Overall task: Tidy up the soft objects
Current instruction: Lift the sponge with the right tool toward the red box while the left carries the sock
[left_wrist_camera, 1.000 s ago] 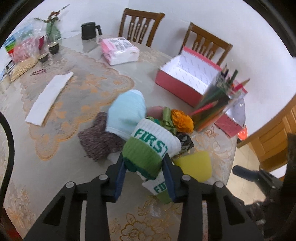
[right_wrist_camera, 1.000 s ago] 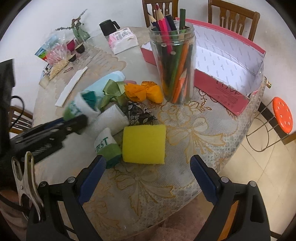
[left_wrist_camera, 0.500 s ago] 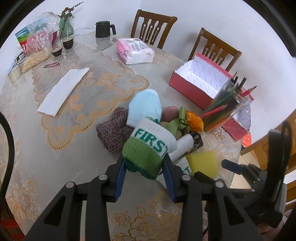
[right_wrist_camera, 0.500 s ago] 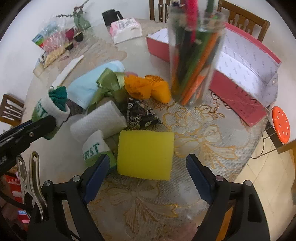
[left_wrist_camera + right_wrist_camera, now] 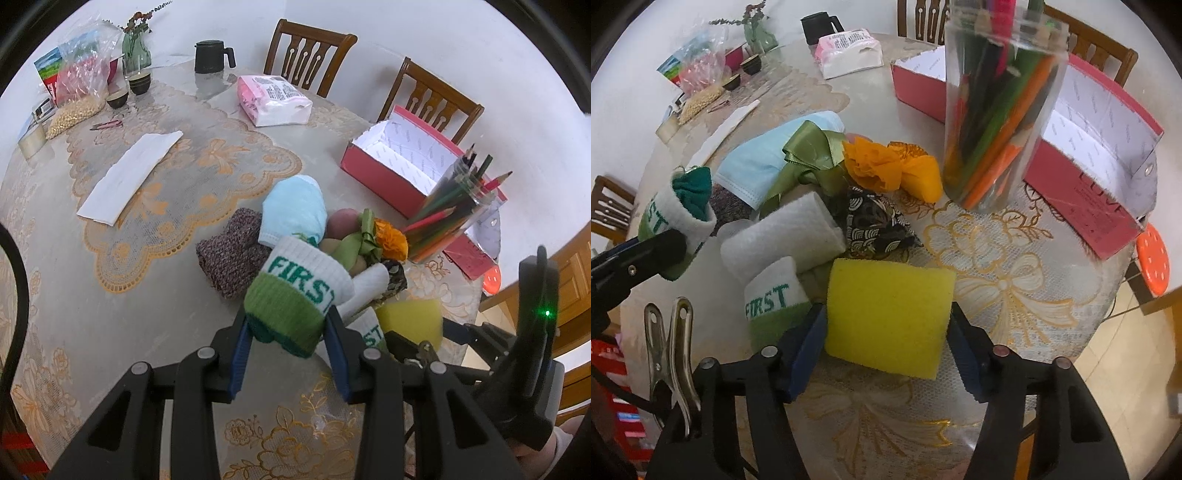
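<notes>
The left gripper [image 5: 288, 325] has its jaws clamped on a rolled green-and-white sock [image 5: 295, 291], held above the table [image 5: 110, 314]. The right gripper [image 5: 886, 332] is closing its jaws around the yellow sponge [image 5: 890, 314], which lies at the near edge of the table, just right of the second sock roll [image 5: 772, 302]; the pads seem to touch its two sides. The step in hand is gripping the sponge. Next, I think, it must be lifted and carried to the red box [image 5: 1100, 155] at the far right, going around the pencil jar [image 5: 997, 110].

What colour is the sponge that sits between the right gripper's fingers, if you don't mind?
The sponge is plain bright yellow; it shows best in the right wrist view.
</notes>
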### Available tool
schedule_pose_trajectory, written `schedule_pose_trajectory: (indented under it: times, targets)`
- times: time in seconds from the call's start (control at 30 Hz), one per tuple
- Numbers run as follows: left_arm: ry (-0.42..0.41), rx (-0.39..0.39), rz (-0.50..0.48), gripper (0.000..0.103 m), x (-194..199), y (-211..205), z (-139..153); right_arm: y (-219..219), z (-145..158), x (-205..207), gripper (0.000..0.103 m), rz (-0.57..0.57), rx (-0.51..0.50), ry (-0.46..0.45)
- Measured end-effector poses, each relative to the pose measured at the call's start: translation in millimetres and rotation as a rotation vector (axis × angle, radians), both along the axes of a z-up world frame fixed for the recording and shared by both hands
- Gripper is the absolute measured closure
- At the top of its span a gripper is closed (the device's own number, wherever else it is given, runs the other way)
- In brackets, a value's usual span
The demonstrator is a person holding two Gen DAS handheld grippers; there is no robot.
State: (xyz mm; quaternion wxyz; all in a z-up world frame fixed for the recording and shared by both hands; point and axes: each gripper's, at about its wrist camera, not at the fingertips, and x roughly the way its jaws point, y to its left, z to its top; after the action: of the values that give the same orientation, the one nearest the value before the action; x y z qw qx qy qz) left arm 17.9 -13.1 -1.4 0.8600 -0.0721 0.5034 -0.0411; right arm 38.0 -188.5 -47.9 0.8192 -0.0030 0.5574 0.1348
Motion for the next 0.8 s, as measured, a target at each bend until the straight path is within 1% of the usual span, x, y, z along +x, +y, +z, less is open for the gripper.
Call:
schedule_pose_trajectory:
  times: [0.13,0.33,0.63,0.8]
  targets:
    - [-0.005,-0.002,-0.002,0.063,-1.9,-0.7,1.8,-5.9,5.9,-3.1,0.040,-0.006,0.015,-0.009]
    - [-0.012,-0.003,-0.009,0.063,-6.6,-3.9,6.7,-14.6,22.5,-8.3,0.041,-0.001,0.069,-0.044]
    - [-0.017,0.006,-0.037,0.063,-14.8,-13.9,12.9,-21.6,40.6,-22.0,0.041,0.036,0.117,-0.056]
    - [-0.015,-0.012,-0.059,0.063,-20.8,-25.1,16.3,-33.6,51.2,-27.6,0.041,0.035,0.138,-0.063]
